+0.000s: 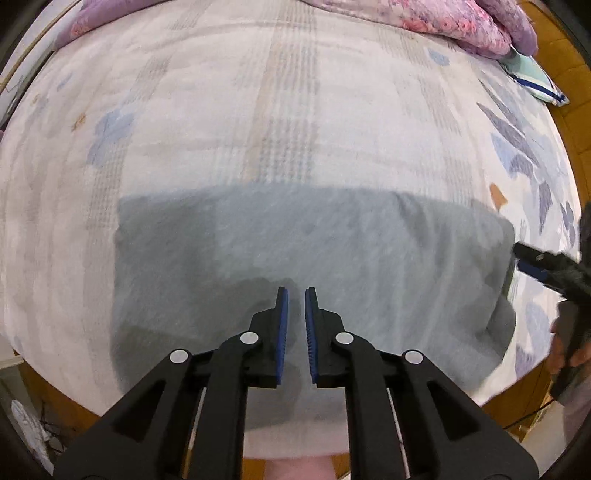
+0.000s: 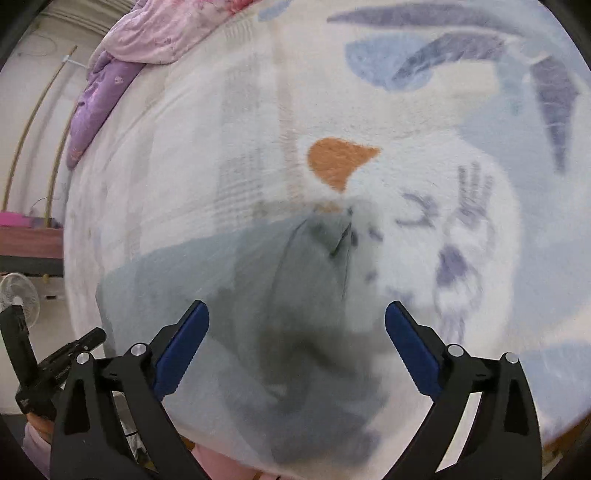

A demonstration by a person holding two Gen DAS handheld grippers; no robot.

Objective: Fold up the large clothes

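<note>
Only the right wrist view shows a fan (image 2: 16,295) off to the side. The left tool (image 1: 295,295) points straight down above the folded grey garment (image 1: 295,251), jaws nearly together, gripping nothing. The right tool (image 2: 297,314) tilts down over the garment's corner, released wide. The garment lies on the bed (image 1: 258,110), a pink quilt (image 1: 443,22) beyond.

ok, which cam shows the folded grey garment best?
Left wrist: the folded grey fabric garment lies nearly whole on the pale patterned bedspread, edges visible. Right wrist shows only its blurred corner, close up below the open jaws.
</note>
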